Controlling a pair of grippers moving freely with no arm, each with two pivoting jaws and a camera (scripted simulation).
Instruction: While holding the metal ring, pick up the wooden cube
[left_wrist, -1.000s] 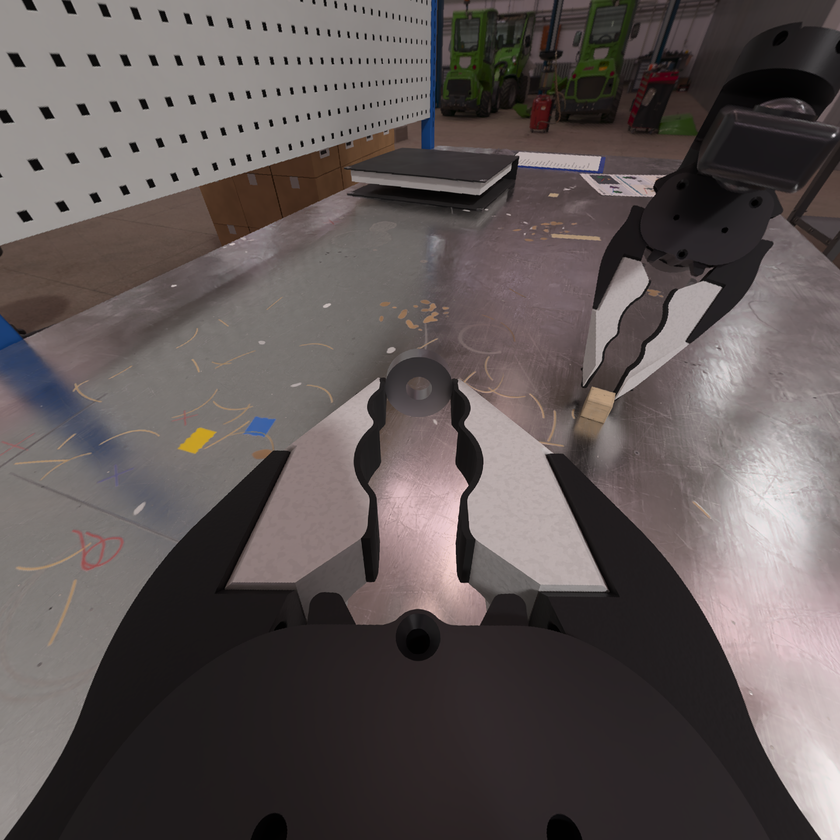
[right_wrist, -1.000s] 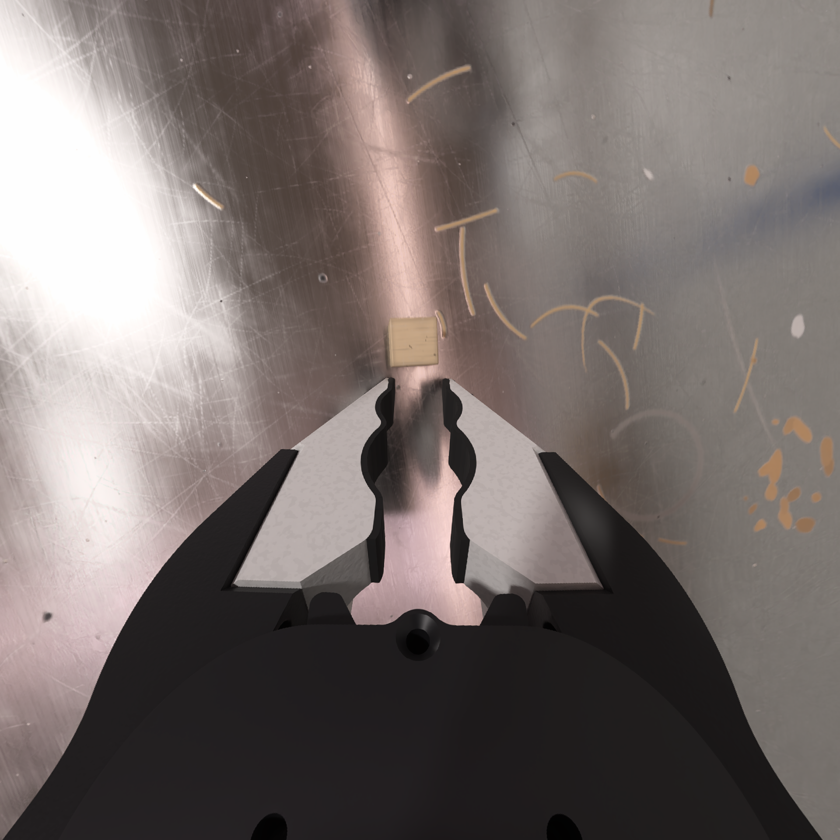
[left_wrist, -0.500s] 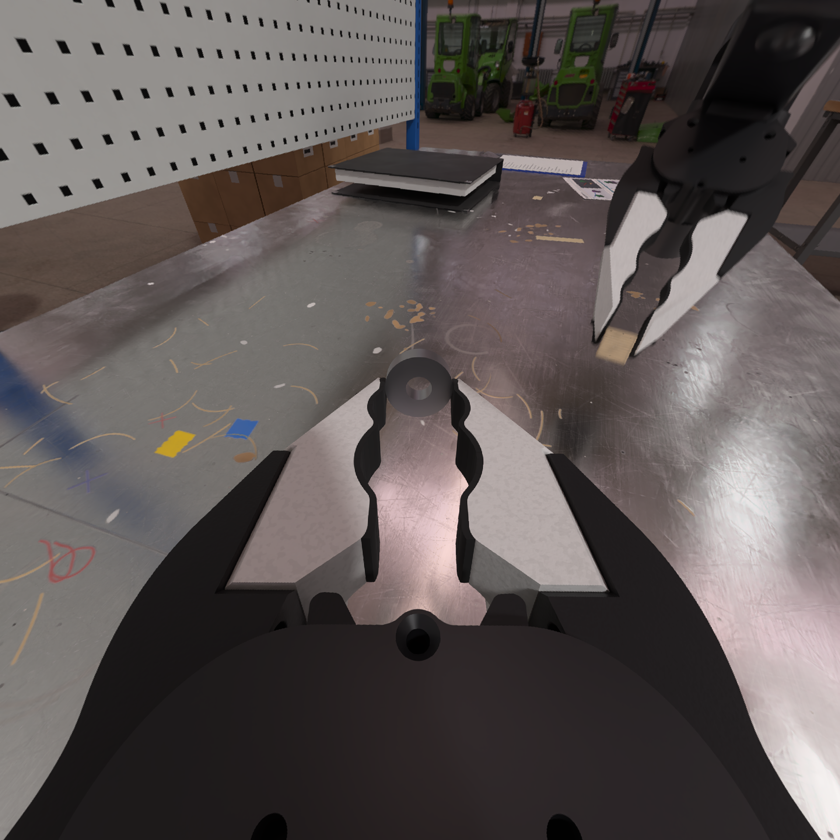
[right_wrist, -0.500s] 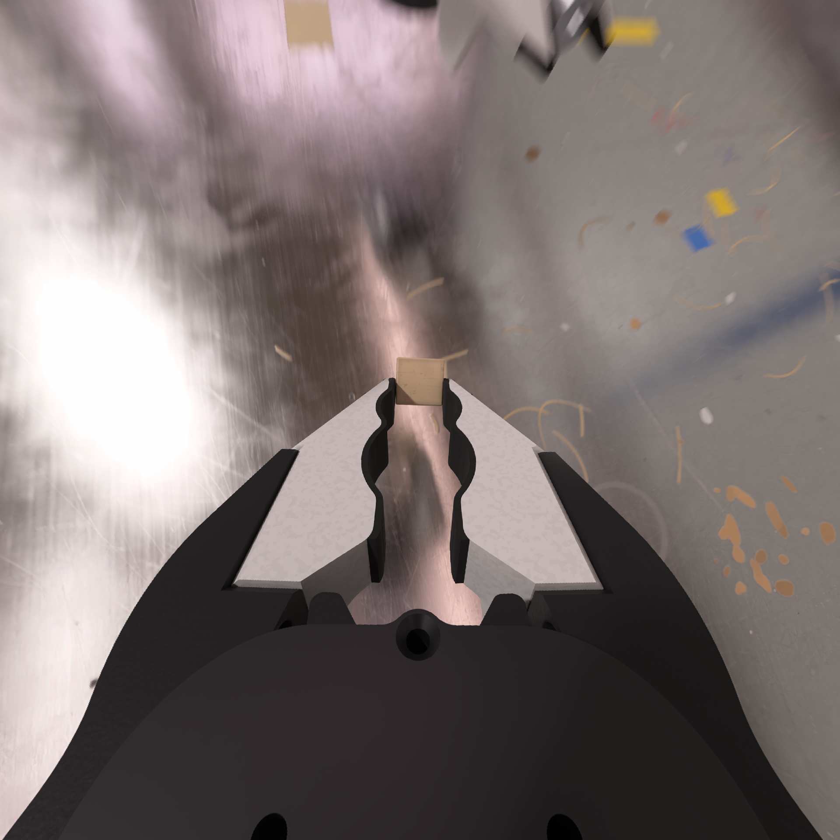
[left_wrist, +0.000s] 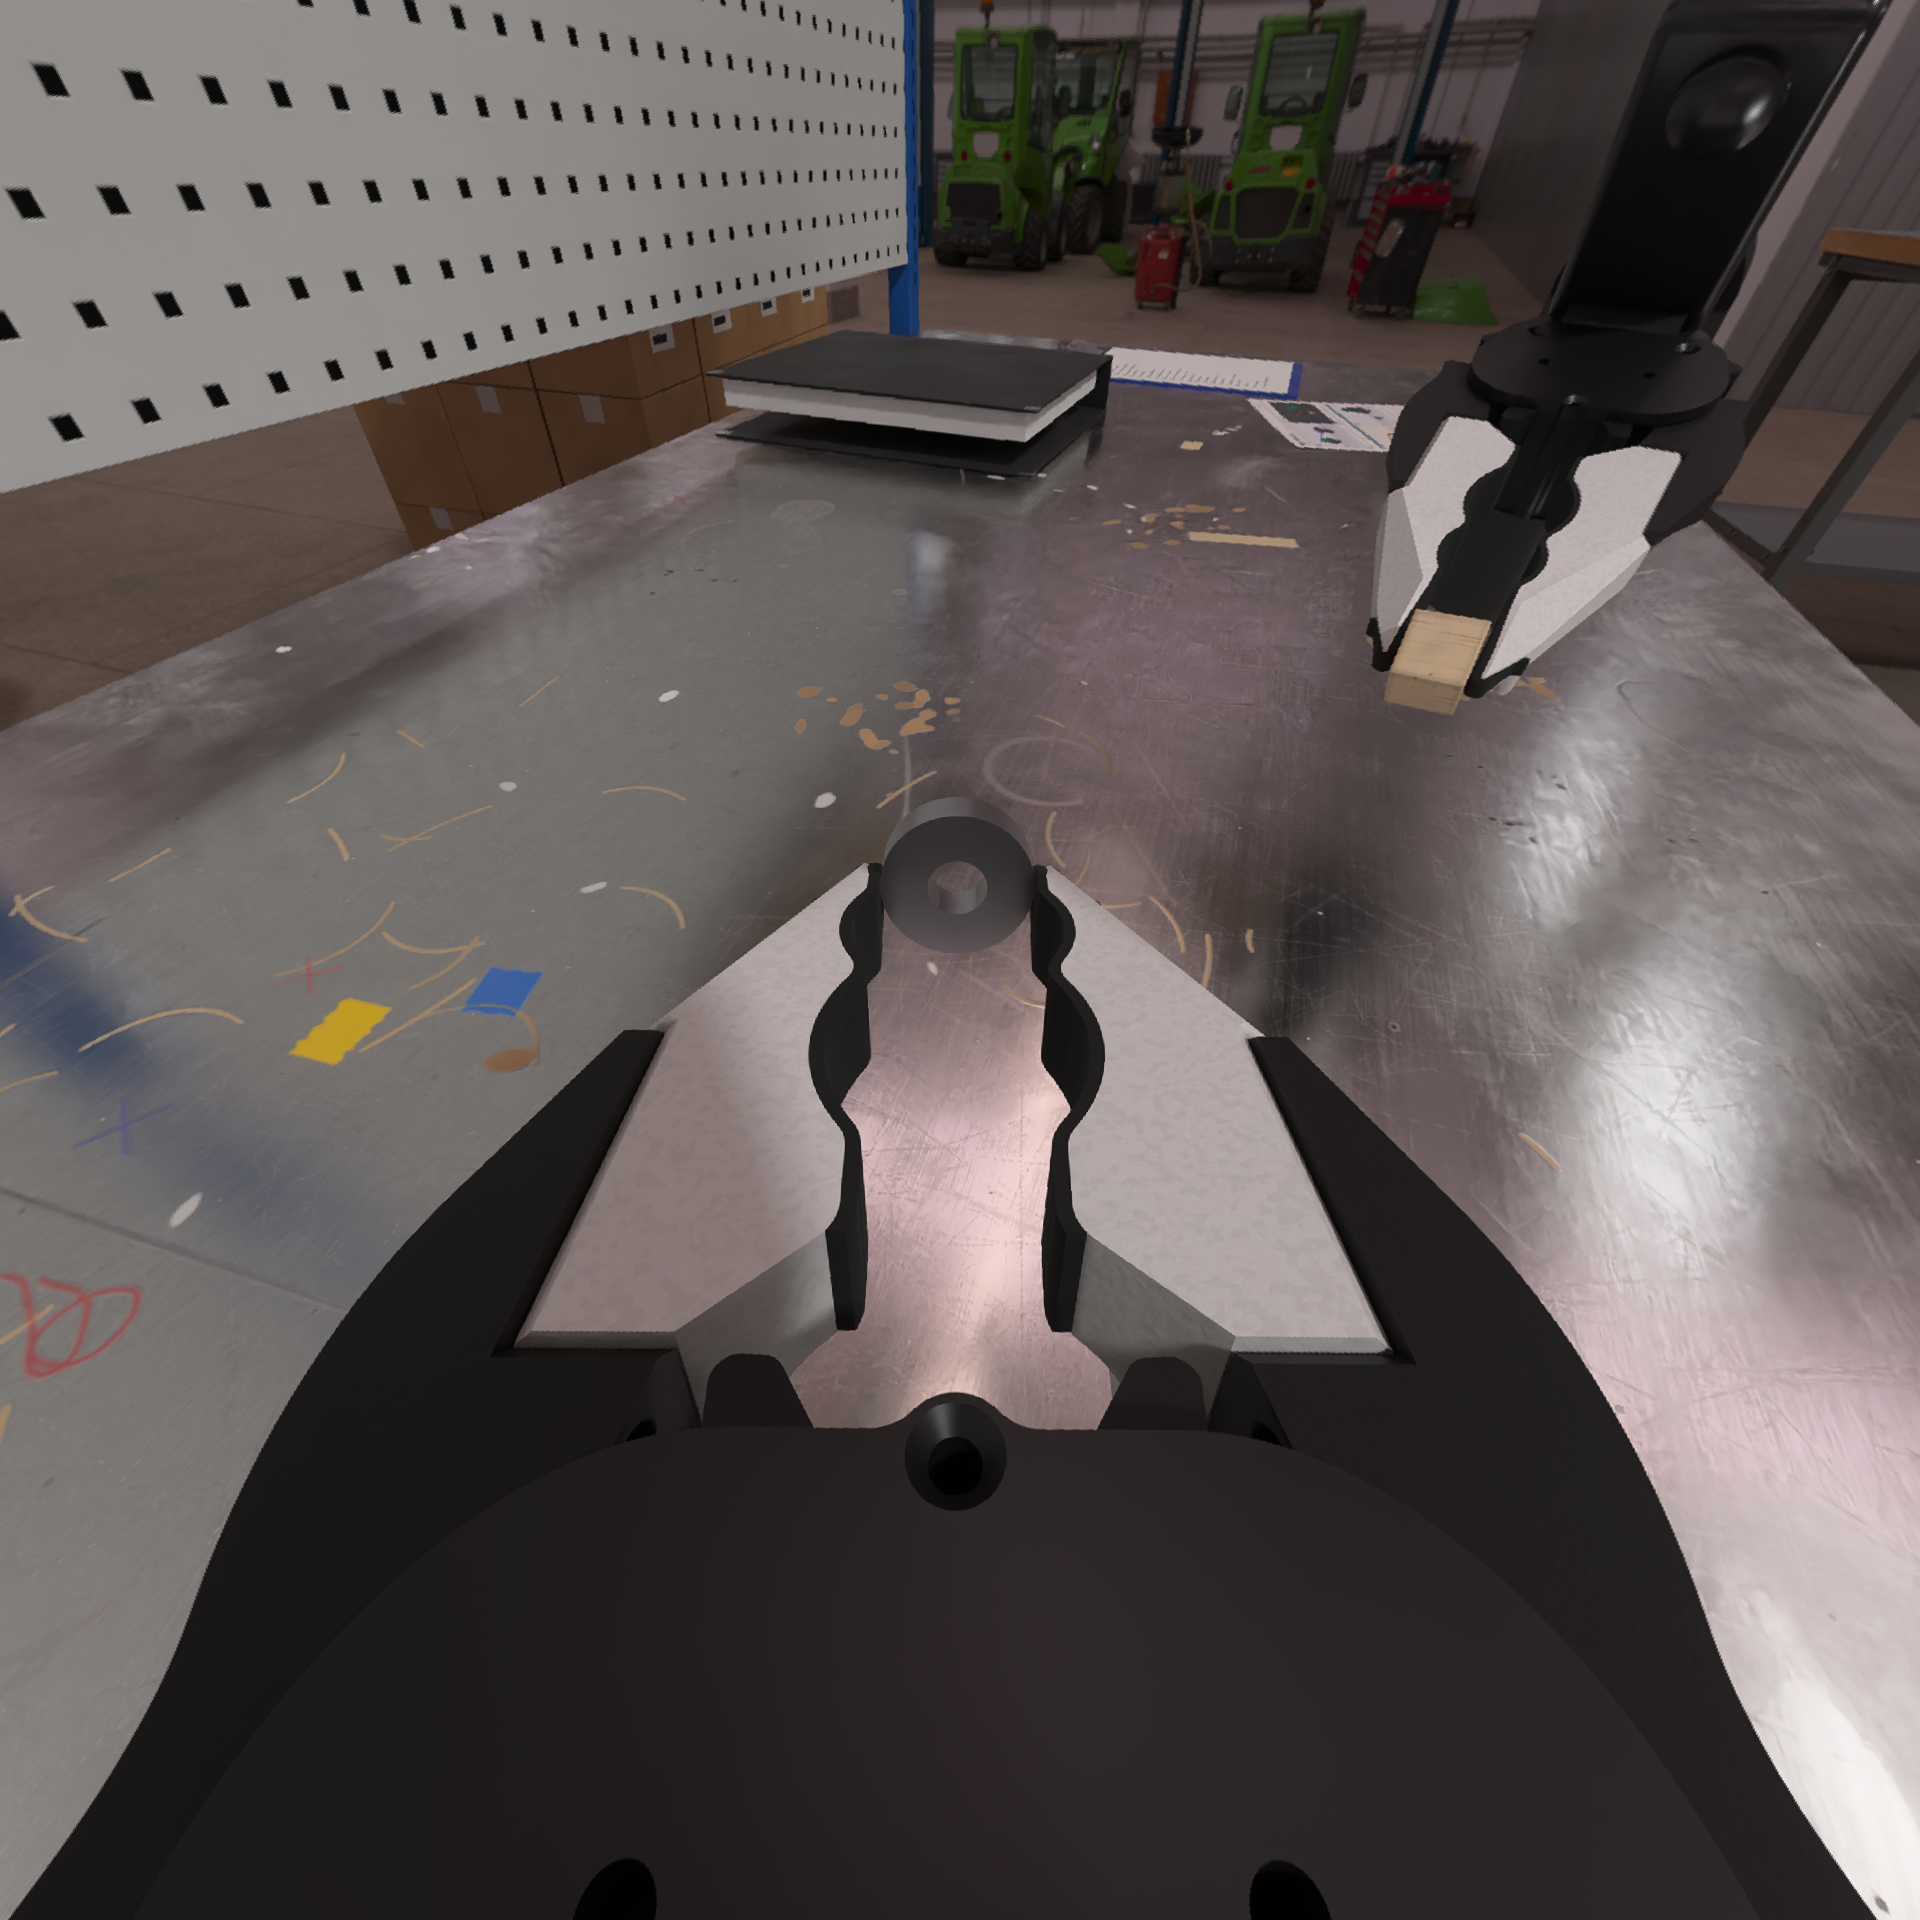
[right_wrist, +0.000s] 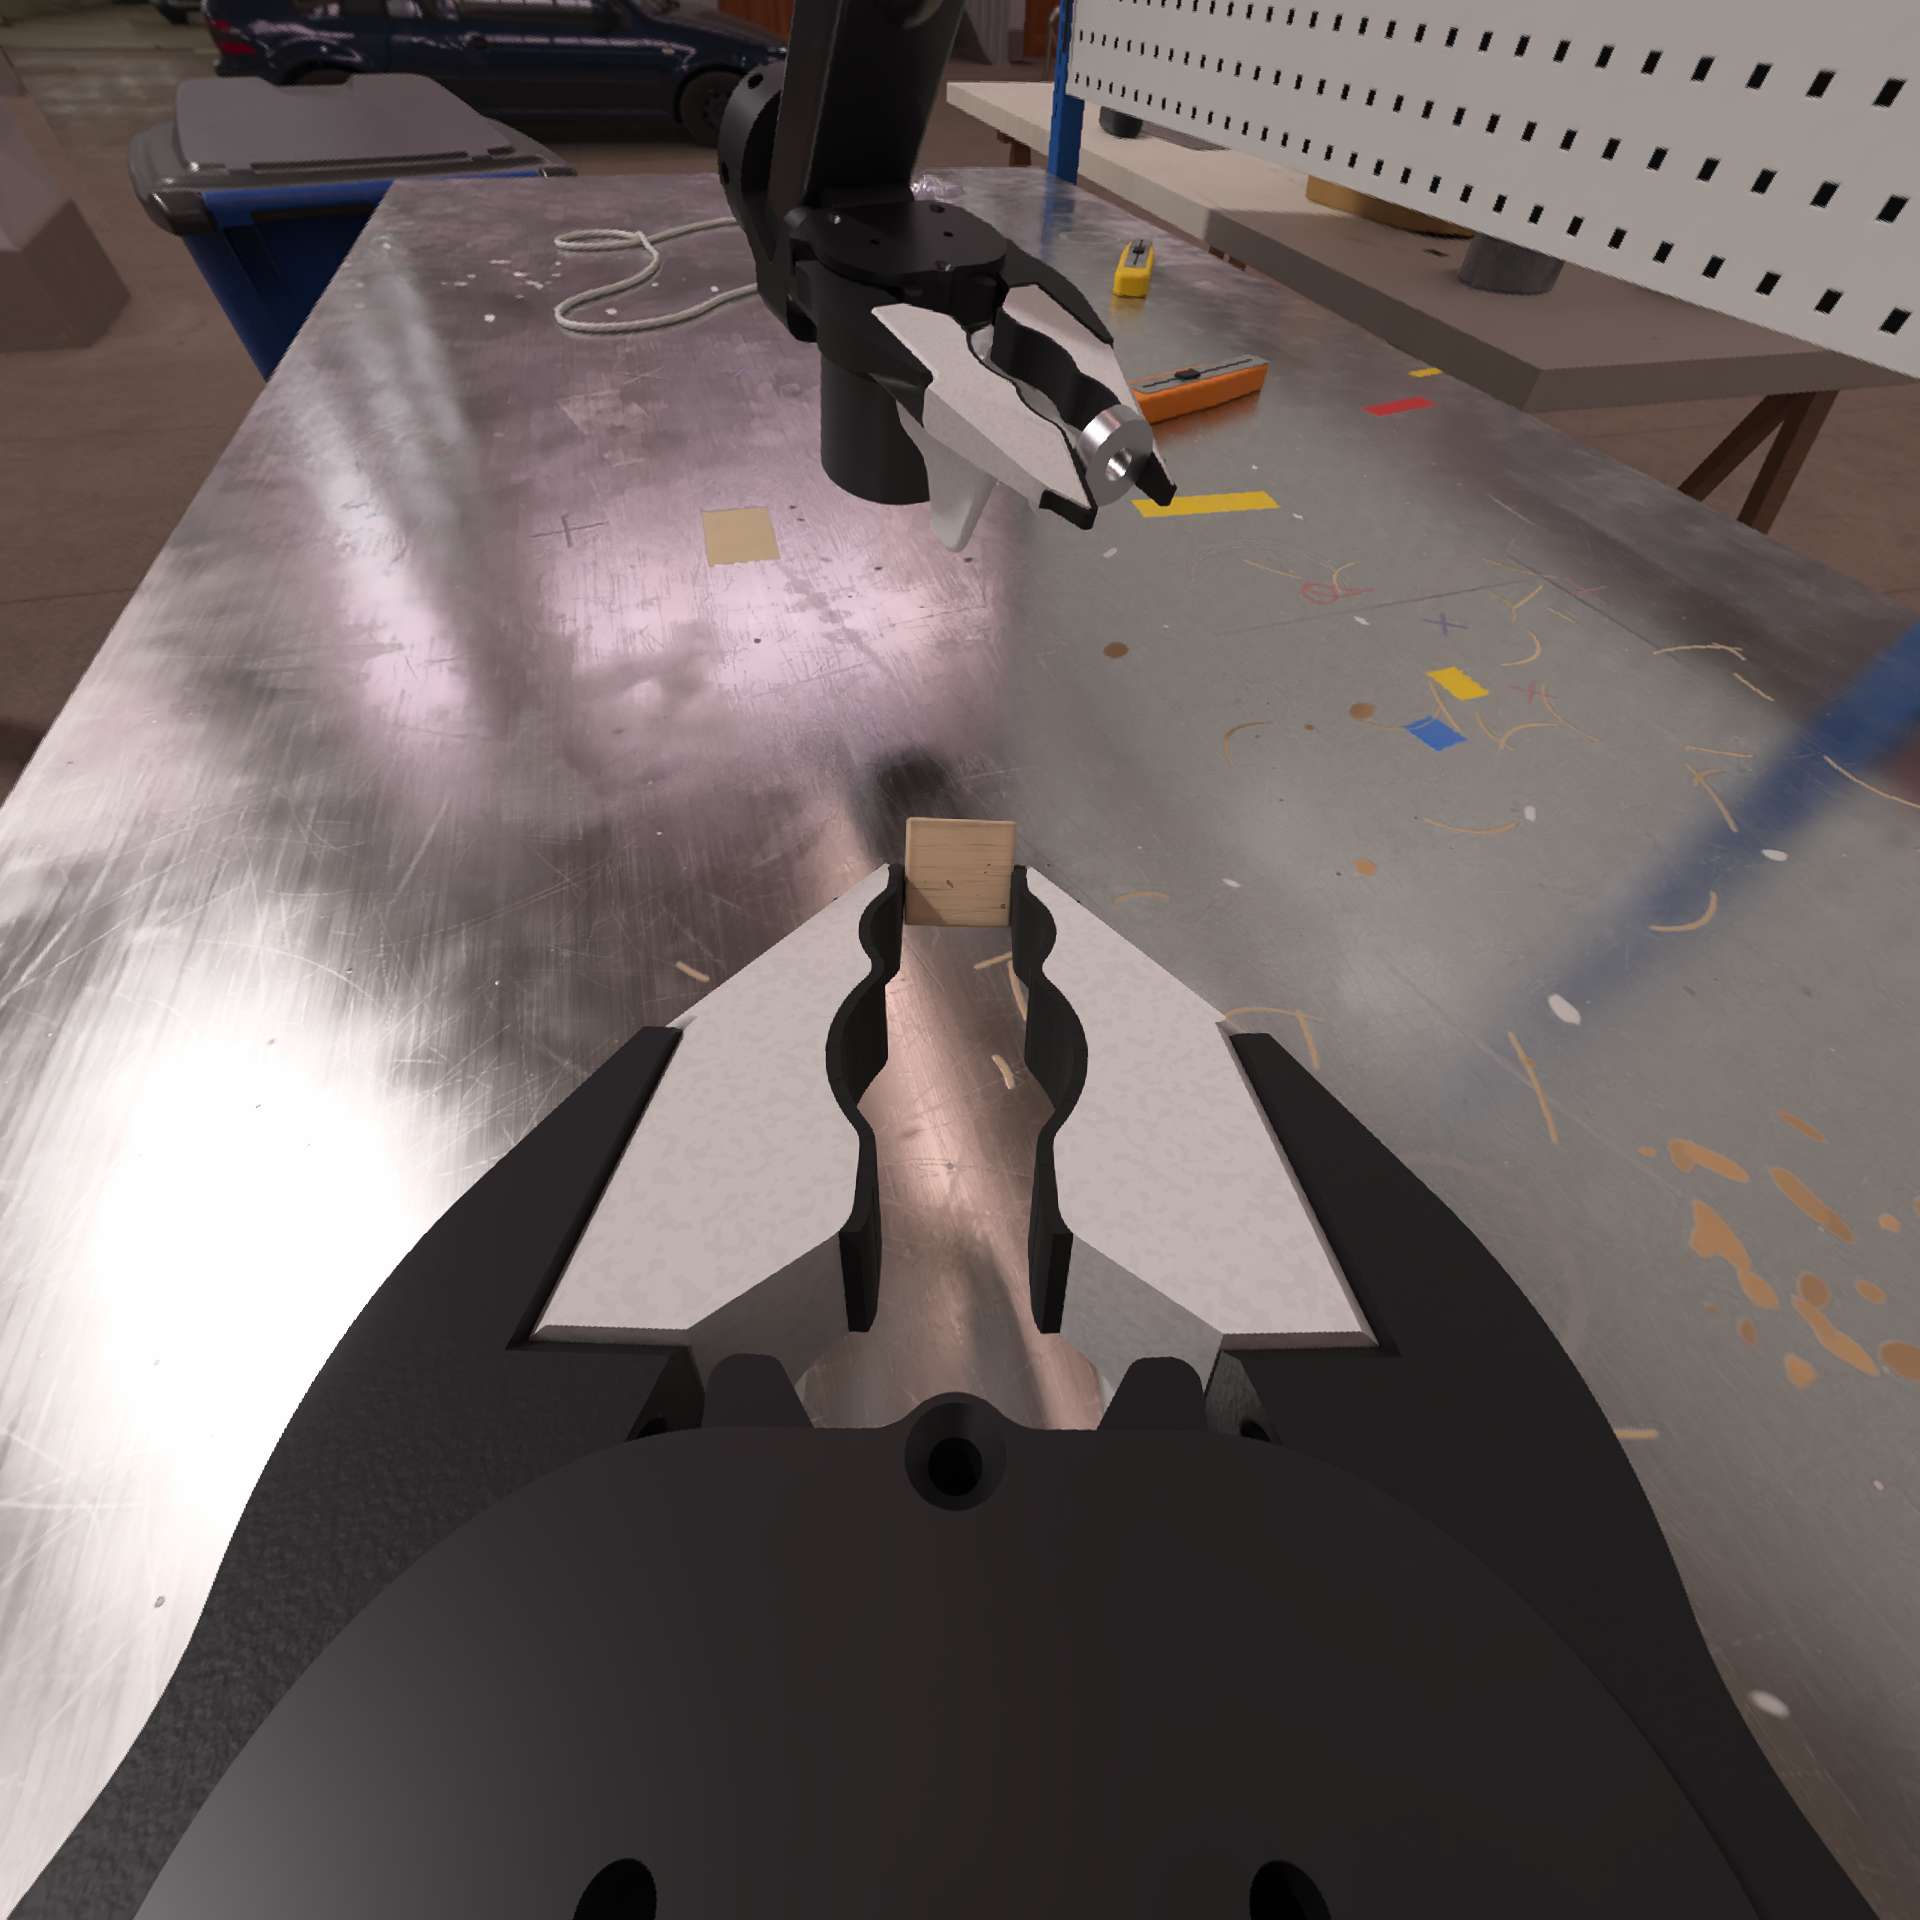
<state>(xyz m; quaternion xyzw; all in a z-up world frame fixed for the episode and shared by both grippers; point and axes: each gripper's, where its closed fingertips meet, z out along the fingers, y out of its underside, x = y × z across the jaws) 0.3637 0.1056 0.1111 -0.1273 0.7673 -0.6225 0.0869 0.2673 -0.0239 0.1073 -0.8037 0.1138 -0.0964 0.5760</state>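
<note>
My left gripper (left_wrist: 956, 883) is shut on the grey metal ring (left_wrist: 956, 888), held at its fingertips above the steel table (left_wrist: 1351, 1039). My right gripper (right_wrist: 958, 878) is shut on the pale wooden cube (right_wrist: 958, 871), held at its fingertips clear of the table. In the left wrist view the right gripper (left_wrist: 1439, 660) hangs at the upper right with the cube (left_wrist: 1436, 675) below its tips. In the right wrist view the left gripper (right_wrist: 1117, 473) shows ahead with the ring (right_wrist: 1112, 447) in it.
A flat black and white slab (left_wrist: 914, 390) lies at the table's far end beside a pegboard (left_wrist: 416, 208). A white rope (right_wrist: 623, 275), a yellow tool (right_wrist: 1132, 268) and an orange tool (right_wrist: 1200, 384) lie beyond the left gripper. Tape marks and wood shavings dot the surface.
My right gripper closed on the wooden cube, lifted it off the table and tilted up toward level. My left gripper kept hold of the ring and barely moved.
</note>
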